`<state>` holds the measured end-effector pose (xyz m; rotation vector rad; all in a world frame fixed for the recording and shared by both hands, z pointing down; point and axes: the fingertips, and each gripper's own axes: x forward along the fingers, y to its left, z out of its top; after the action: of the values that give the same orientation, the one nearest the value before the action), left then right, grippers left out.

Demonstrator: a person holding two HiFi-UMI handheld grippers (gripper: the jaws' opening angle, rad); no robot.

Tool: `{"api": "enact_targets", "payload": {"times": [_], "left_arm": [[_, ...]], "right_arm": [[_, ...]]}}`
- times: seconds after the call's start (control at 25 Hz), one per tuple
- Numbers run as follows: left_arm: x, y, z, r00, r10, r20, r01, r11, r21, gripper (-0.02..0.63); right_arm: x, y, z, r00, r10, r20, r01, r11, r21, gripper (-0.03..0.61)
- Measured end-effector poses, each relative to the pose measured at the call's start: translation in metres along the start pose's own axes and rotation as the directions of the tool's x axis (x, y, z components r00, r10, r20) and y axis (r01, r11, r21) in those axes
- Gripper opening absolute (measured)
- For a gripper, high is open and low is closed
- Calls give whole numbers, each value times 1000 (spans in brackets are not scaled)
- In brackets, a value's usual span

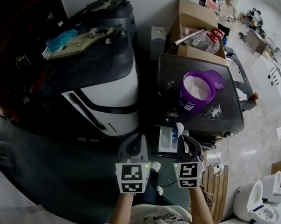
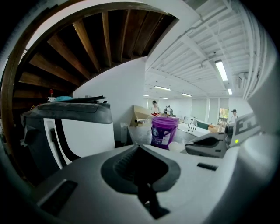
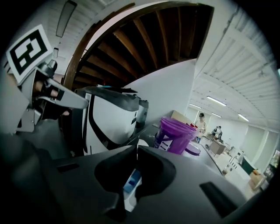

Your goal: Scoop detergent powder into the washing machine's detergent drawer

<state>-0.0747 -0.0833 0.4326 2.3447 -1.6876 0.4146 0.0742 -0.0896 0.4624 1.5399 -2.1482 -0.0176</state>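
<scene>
- The washing machine (image 1: 109, 91) stands at your left, with the dark table (image 1: 170, 78) beside it.
- The purple bucket (image 1: 189, 103) of detergent powder (image 1: 197, 87) sits open on that table, well ahead of both claws.
- The detergent drawer (image 1: 167, 140) lies low, between your two claw tips.
- Your left gripper (image 1: 139, 137) is closed, with nothing in it.
- Your right gripper (image 1: 181, 136) is pinched on a white scoop (image 1: 179, 128); its bowl pokes past the tips, by the drawer's far end.

Dim foreground, fisheye warp, bright ceiling lights (image 2: 221, 70).
</scene>
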Motion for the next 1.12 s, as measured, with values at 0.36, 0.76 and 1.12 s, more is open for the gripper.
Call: {"api": "enact_targets", "payload": {"times": [0.36, 0.76, 1.12], "left_arm": [[-8, -9, 38, 997, 6, 74, -9, 1000, 28, 2], [-15, -17, 82, 987, 12, 161, -21, 998, 57, 2], [-19, -24, 116, 973, 12, 232, -31, 996, 78, 2]], "right_arm": [[-30, -41, 53, 986, -92, 139, 78, 992, 99, 20], [-59, -76, 98, 951, -167, 262, 127, 979, 162, 20], [-79, -96, 133, 915, -209, 346, 145, 969, 201, 20]]}}
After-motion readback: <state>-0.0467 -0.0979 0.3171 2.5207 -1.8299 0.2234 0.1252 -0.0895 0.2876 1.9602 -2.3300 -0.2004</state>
